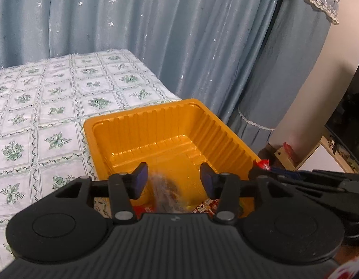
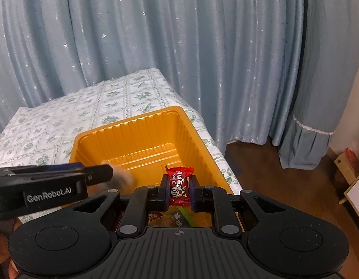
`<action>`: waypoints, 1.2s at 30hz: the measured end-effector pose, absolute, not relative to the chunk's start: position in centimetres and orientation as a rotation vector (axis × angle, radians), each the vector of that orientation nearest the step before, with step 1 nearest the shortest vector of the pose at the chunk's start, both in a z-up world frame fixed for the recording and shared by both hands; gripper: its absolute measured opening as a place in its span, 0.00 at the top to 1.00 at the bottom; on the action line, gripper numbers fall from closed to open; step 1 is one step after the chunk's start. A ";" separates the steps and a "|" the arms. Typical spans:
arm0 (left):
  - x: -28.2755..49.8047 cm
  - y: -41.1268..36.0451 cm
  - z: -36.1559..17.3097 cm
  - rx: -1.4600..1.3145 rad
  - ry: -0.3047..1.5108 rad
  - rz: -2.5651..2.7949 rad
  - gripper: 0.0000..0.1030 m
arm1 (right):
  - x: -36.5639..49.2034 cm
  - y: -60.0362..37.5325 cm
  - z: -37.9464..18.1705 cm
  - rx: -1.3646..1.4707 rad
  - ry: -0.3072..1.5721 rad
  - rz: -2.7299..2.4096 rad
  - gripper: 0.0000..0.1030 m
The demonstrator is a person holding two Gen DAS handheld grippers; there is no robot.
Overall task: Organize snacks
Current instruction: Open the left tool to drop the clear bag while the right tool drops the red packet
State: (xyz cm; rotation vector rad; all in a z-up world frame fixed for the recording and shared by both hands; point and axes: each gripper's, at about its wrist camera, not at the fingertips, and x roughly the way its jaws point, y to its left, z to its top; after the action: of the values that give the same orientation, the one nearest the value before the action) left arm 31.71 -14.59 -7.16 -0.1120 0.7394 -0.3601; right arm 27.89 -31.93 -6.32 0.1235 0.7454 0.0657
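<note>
An orange tray [image 1: 170,125] with ribbed walls is seen at the near right corner of a counter [image 1: 40,116] covered by a green-flowered cloth, in front of blue-grey curtains [image 1: 156,23]. The left claw [image 1: 173,179] is held over the tray with its blue pads spread apart; a blurred silvery wrapped snack [image 1: 164,193] is seen between them, touching neither pad. The right claw [image 2: 178,189] is pressed tight on a red wrapped candy [image 2: 179,186], which is kept upright above the tray's near end. More wrapped snacks [image 2: 177,217] are seen lying on the tray floor beneath both claws; their kinds cannot be told.
</note>
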 end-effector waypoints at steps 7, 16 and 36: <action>30.9 -13.3 -6.5 -0.091 0.726 -0.347 0.56 | 27.7 -31.9 -6.3 0.134 0.747 0.072 0.83; 30.0 -12.4 -6.2 -0.083 0.729 -0.341 0.56 | 27.8 -30.8 -5.3 0.144 0.735 0.096 0.83; 29.0 -9.9 -5.7 -0.100 0.721 -0.315 0.50 | 29.1 -30.5 -4.9 0.260 0.701 0.129 0.40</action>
State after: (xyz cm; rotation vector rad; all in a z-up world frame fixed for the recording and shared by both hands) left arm 29.01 -9.91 -5.65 -0.1005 0.7212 -0.3155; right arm 29.06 -30.54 -4.86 0.2602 0.7012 0.1285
